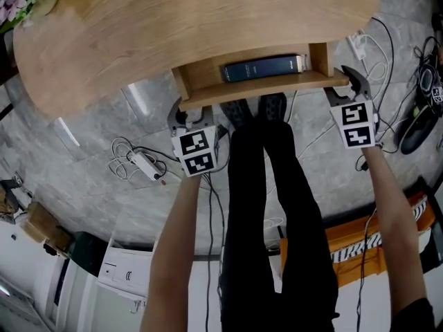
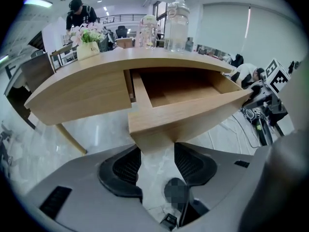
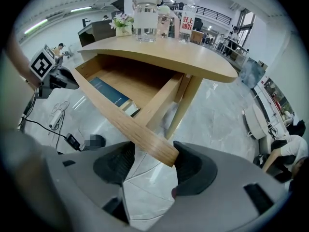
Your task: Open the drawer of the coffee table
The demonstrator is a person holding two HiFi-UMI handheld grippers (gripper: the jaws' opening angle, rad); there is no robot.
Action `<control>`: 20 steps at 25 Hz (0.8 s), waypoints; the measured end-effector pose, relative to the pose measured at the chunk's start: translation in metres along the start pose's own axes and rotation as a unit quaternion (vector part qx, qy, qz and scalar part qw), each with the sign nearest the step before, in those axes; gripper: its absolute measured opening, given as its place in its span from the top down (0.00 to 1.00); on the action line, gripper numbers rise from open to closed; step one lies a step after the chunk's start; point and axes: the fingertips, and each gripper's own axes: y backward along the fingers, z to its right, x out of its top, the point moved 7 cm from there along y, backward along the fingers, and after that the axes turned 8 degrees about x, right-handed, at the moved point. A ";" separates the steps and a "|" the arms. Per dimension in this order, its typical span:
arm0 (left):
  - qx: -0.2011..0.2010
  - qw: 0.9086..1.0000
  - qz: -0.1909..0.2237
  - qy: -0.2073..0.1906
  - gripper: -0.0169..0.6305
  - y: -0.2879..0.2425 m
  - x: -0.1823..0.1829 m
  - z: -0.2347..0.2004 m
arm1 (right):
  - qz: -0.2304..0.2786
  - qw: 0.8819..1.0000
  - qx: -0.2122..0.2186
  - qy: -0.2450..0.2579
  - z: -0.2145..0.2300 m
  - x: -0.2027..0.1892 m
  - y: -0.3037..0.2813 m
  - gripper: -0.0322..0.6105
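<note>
The pale wooden drawer (image 1: 208, 75) stands pulled out from under the curved light-wood bench (image 1: 173, 26), with its rear part hidden beneath the top. A dark blue book (image 1: 263, 68) lies inside along the back. Your left gripper (image 2: 157, 151) is clenched on the left end of the drawer's front board, the corner wedged between both pads. Your right gripper (image 3: 155, 158) grasps the right end the same way. A clear glass jar (image 3: 145, 13) stands on the bench; the head view cuts it off at the top edge. White cables (image 1: 135, 159) trail over the grey marble floor (image 1: 83, 164) — what they lead to is hard to make out.
</note>
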 end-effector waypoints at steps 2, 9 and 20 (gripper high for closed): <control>-0.003 1.000 -0.006 -0.002 0.63 0.004 -0.007 0.000 | -0.005 1.000 0.002 -0.002 -0.007 -0.006 0.002 0.57; -0.005 1.000 -0.020 -0.001 0.64 0.017 -0.028 0.006 | -0.018 1.000 0.008 -0.011 -0.023 -0.026 0.009 0.57; -0.019 0.999 -0.039 0.013 0.61 0.014 -0.040 0.010 | -0.035 0.999 0.009 -0.020 -0.030 -0.036 0.003 0.57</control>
